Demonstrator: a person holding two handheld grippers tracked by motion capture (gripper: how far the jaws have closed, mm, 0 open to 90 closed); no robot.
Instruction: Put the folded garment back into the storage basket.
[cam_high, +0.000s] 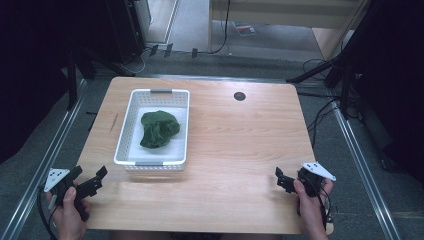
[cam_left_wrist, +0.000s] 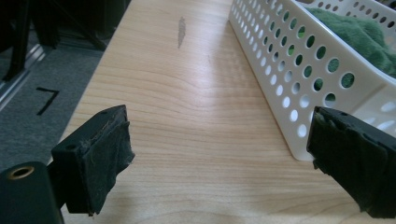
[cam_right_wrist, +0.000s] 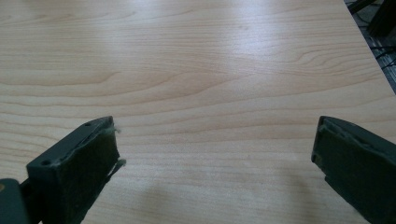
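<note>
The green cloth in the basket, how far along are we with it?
Done: the green cloth lies bunched inside the white basket. In hand: nothing; the left gripper and right gripper are both open and empty, at the table's near edge. Nothing visible suggests a further step.

A white plastic basket (cam_high: 131, 126), its walls patterned with rows of round holes, is sitting on a light wooden table (cam_high: 240, 145) that is showing wavy brown grain lines. A dark green, fuzzy cloth (cam_high: 158, 128) is lying on the basket's white floor. A small black round disc (cam_high: 239, 96) is showing near the table's far edge, and a thin grey smudge (cam_left_wrist: 181, 31) is marking the wood beside the basket. The left gripper (cam_high: 89, 181) and right gripper (cam_high: 284, 181) are black, each wearing a pale grey three-cornered plate, with jaws lined in dark, frayed padding. Grey carpet (cam_high: 355, 165) is surrounding the table.
</note>
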